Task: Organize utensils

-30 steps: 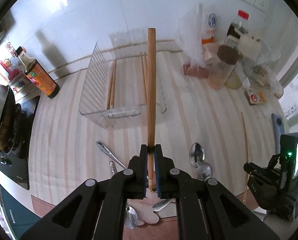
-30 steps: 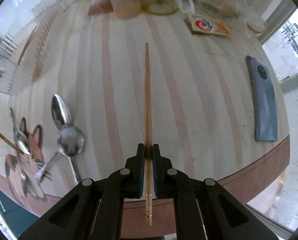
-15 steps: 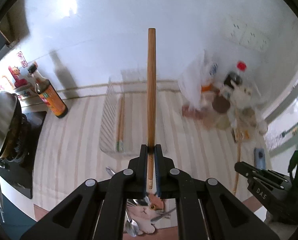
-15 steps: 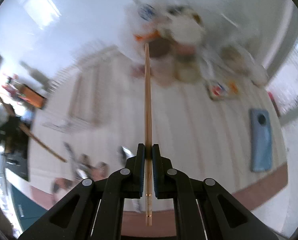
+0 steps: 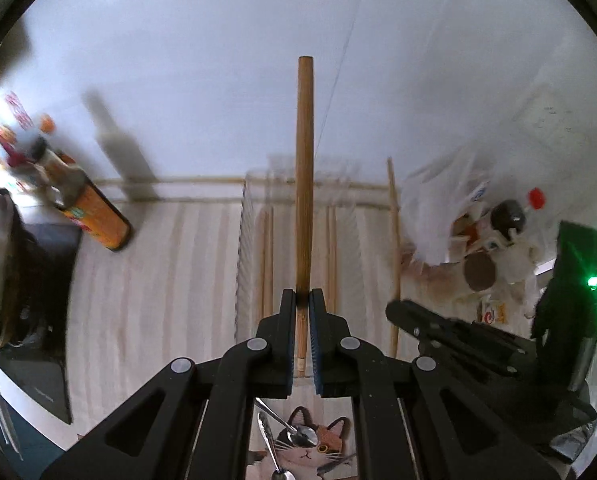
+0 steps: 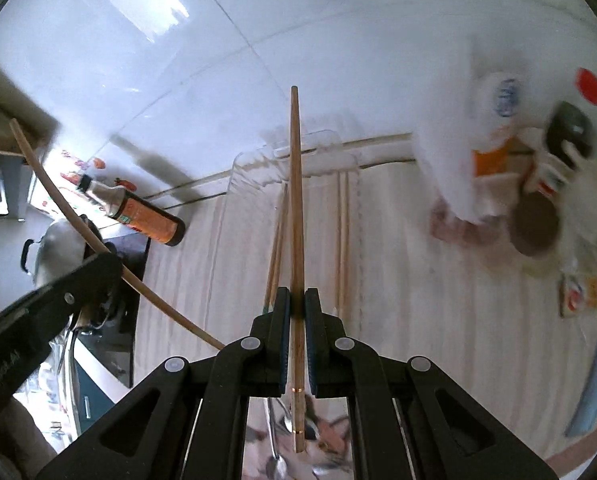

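My left gripper is shut on a brown wooden chopstick that points up and forward over the clear plastic rack. My right gripper is shut on a thinner wooden chopstick, also held over the rack. Several chopsticks lie inside the rack. The right gripper and its chopstick show at the right of the left wrist view; the left gripper's chopstick shows at the left of the right wrist view. Spoons lie on a cat-pattern mat below.
A soy sauce bottle stands left of the rack by the wall. A wok sits on the stove at the left. Bags, jars and bottles crowd the right. A phone lies at the counter's right.
Both grippers have risen and swung toward the rack, each still holding its chopstick. The right gripper has come in close beside the left one.
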A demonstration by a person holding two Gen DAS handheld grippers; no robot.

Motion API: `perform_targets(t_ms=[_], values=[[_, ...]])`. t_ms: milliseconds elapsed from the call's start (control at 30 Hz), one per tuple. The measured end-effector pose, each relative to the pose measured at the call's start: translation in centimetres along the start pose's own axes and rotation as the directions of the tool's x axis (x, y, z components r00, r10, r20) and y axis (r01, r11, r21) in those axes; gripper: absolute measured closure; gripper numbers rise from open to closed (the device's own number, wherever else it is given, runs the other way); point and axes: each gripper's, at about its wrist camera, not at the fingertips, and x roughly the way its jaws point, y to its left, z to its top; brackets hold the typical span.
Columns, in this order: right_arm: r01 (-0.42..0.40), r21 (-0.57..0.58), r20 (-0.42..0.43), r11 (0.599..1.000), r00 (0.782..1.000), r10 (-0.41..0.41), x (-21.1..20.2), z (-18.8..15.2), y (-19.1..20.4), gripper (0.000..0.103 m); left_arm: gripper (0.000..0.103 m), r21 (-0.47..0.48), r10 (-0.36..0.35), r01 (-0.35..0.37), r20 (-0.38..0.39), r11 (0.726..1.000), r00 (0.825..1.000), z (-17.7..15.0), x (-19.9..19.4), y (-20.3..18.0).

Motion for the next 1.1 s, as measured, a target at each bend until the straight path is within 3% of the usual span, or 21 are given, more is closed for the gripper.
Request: perform_targets(t_ms=[167,267,333,400,533,600,667,833,1000,1100], values=[[0.036,0.017,-0.077,0.999,0.996,-0.035,4.8,2.8,-0.1,0.095,0.096,-0.022,0.008,-0.012,-0.153,1.0,0.988,2.1,4.9,1.6],[0.053,0.033,-0.098,0.998,0.994,-0.049,6.2,3.7,-0.6,0.09,0.09,-0.03,0.045,-0.049,-0.132,0.998,0.99,1.7,4.7,2.4],[0.059,0.033,-0.074,0.998,0.996,-0.056,5.8,3.7,-1.0,0.078,0.08,-0.036,0.077,-0.081,-0.088,0.996,0.993,1.1,3.9,2.9],[0.069,0.032,-0.06,0.997,0.996,-0.067,5.1,3.2,-1.5,0.075,0.05,-0.048,0.125,-0.127,-0.044,0.991,0.991,0.4,3.2,3.6],[0.12,0.032,-0.021,0.992,0.993,-0.119,3.3,1.2,-2.8,0.063,0.027,-0.117,0.215,-0.206,0.078,0.972,0.973,-2.3,1.0,5.7],[0.134,0.049,-0.004,0.99,0.991,-0.134,2.4,-0.4,-3.9,0.057,0.008,-0.143,0.261,-0.243,0.125,0.959,0.957,-4.3,0.3,6.4],[0.153,0.065,0.017,0.986,0.988,-0.155,1.5,-2.5,-5.1,0.053,0.0,-0.162,0.271,-0.247,0.142,0.955,0.952,-5.9,0.2,6.9],[0.202,0.075,0.025,0.977,0.979,-0.204,0.7,-7.1,-7.3,0.048,0.0,-0.128,0.293,-0.285,0.044,0.95,0.955,-10.3,3.1,7.5],[0.241,0.073,-0.058,0.968,0.97,-0.237,2.3,-11.9,-9.1,0.048,0.0,-0.119,0.255,-0.269,-0.118,0.956,0.96,-15.2,7.1,7.0],[0.261,0.073,-0.131,0.963,0.959,-0.25,3.8,-15.0,-10.4,0.048,0.001,-0.09,0.237,-0.26,-0.208,0.961,0.949,-18.4,9.2,5.9]])
